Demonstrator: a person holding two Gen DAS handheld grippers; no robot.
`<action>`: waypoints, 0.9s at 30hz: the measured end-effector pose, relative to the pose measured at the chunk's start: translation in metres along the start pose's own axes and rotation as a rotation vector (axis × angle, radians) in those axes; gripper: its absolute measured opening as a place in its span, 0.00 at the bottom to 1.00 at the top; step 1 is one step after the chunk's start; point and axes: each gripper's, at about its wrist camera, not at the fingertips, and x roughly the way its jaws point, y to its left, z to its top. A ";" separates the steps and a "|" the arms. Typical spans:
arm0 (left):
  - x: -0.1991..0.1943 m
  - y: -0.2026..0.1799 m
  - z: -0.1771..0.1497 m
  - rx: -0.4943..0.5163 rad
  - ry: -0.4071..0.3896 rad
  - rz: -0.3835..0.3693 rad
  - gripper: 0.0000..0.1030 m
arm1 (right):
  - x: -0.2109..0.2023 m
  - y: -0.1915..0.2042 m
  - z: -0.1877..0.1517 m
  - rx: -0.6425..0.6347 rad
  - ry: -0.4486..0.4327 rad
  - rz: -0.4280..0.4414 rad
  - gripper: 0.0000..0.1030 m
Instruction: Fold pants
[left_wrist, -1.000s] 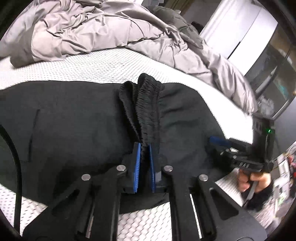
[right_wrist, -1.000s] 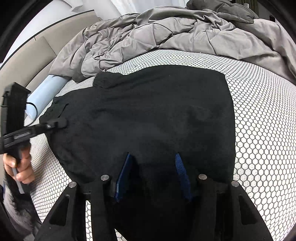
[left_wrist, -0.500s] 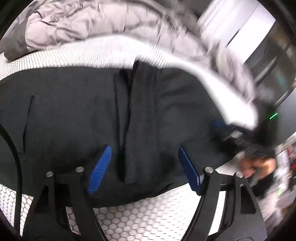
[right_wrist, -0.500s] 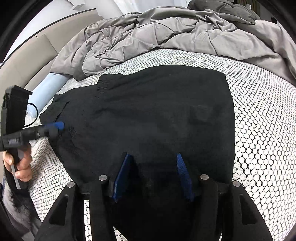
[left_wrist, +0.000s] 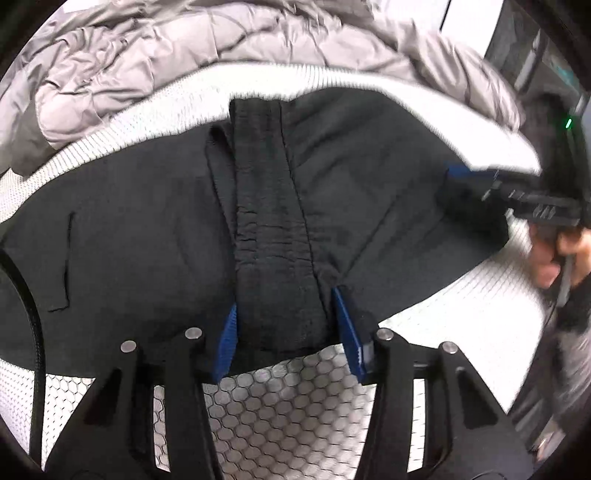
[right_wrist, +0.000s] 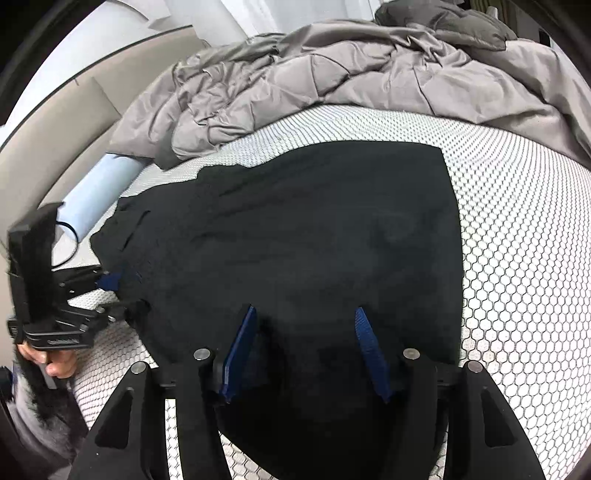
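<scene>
The black pants (right_wrist: 303, 236) lay spread flat on the bed (right_wrist: 517, 258), on its white honeycomb-patterned cover, with a rumpled grey comforter (right_wrist: 332, 74) heaped beyond them toward twelve o'clock.

The left tongs (left_wrist: 286, 328) stood at the near edge of the pants, straddling the gathered waistband (left_wrist: 269, 229), which ran from six up toward twelve o'clock. Its jaws were partway apart and closing, a blue pad on either side of that band; whether the pads (left_wrist: 227, 339) pressed the cloth yet I could not tell.

The right tongs (right_wrist: 306, 350) sat over the pants' near edge, blue pads resting on the dark fabric, jaws roughly half spread and opening, no fold pinched between them.

Seen from the right wrist, the left tongs sat at nine o'clock, a hand (right_wrist: 51, 360) on its handle.
</scene>
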 end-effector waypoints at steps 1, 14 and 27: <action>0.003 0.004 -0.001 -0.010 0.004 -0.011 0.49 | 0.001 -0.002 -0.001 -0.007 0.006 -0.017 0.59; 0.005 -0.021 0.020 0.034 -0.137 -0.008 0.60 | 0.009 0.037 -0.021 -0.209 0.061 -0.132 0.58; 0.012 -0.032 0.027 0.049 -0.117 0.038 0.60 | -0.069 -0.096 -0.056 0.235 -0.030 0.015 0.57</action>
